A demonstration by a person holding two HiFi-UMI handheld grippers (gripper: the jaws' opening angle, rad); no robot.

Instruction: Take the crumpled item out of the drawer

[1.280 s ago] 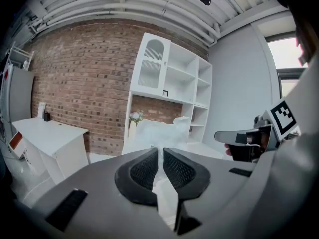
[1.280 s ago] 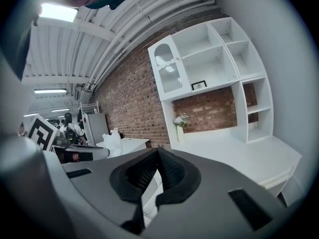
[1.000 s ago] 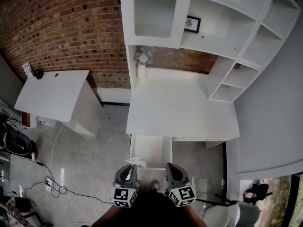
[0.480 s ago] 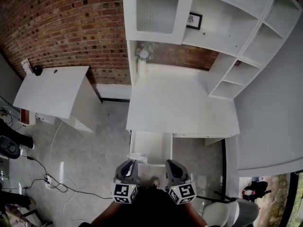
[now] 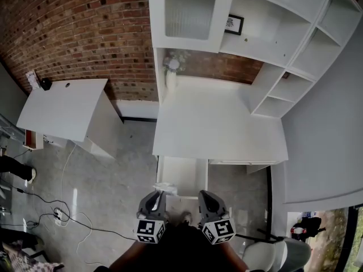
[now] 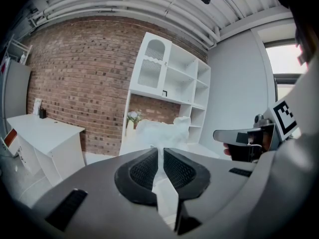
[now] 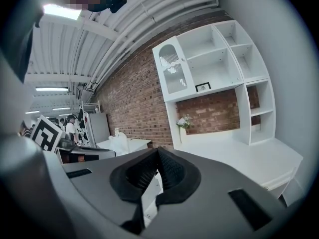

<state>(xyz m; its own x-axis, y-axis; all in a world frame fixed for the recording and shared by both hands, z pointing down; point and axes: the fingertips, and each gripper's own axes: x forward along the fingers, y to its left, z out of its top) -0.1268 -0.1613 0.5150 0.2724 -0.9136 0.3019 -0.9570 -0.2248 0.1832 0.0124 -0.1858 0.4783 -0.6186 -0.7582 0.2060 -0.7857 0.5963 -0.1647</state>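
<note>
One crumpled white wad (image 6: 160,131) was the thing to look at here. It sat pinched between the pads of the left gripper (image 5: 157,194), whose jaws were nearly closed on it, and most of the wad puffed out past the tips. In the head view it was right at the front left corner of the open drawer (image 5: 184,177), and it looked held up at the rim rather than lying down inside.

The right gripper (image 5: 203,196) was just beside it, by the drawer's front right corner. Its jaws were pressed together with nothing caught between them.

The drawer stuck out from under a white desk (image 5: 218,129). A vase of flowers (image 5: 170,75) stood at the desk's back left corner, against the brick wall (image 5: 79,33). A white shelf unit (image 5: 272,44) rose over the desk, with a glass-fronted cupboard door (image 5: 190,13) on its left side and open shelves to the right. A small framed picture (image 5: 233,23) stood on one of those shelves.

Off to the left, well apart from the desk, a second white table (image 5: 62,109) stood against the same wall. A few cables (image 5: 65,220) trailed over the grey floor (image 5: 113,180) below it.
</note>
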